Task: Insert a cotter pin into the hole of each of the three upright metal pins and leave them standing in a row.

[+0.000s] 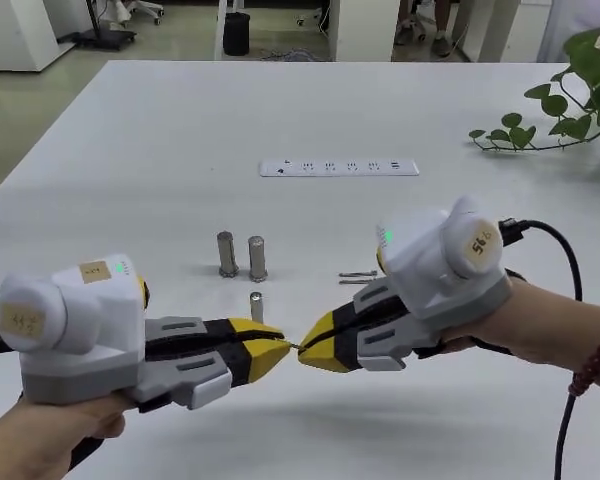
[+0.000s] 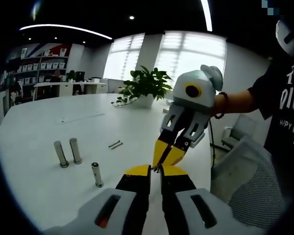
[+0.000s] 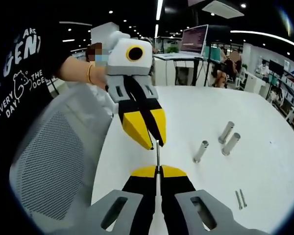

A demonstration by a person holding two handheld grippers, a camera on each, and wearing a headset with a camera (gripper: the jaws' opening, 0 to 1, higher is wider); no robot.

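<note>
In the head view the left gripper point(image 1: 283, 347) is hovering low over the white table point(image 1: 160, 150), its yellow-tipped jaws pressed together and pointing right. Beyond it two metal pins point(image 1: 227, 254) are standing upright side by side, close but apart, and a third metal pin point(image 1: 256, 306) is standing nearer the person, just behind the left gripper's tips. None of the three is carrying anything in its hole, as far as the pictures show.

The two grippers are meeting tip to tip. In the right gripper view a thin cotter pin point(image 3: 157, 154) is sticking straight out from between the right gripper's own closed jaws and reaching up to the tips of the left gripper point(image 3: 154, 144). Whether the left jaws are actually nipping its far end or only touching it, I cannot tell. The cotter pin is sitting in the air in front of the third metal pin, clear of it and above the table.

The right gripper point(image 1: 305, 352) is pointing left, pinching the cotter pin. Behind it two spare cotter pins point(image 1: 358, 277) are lying flat on the table, right of the upright pair. A power strip point(image 1: 339, 167) is lying farther back, and a plant point(image 1: 570, 90) is leaning in at the far right corner.
</note>
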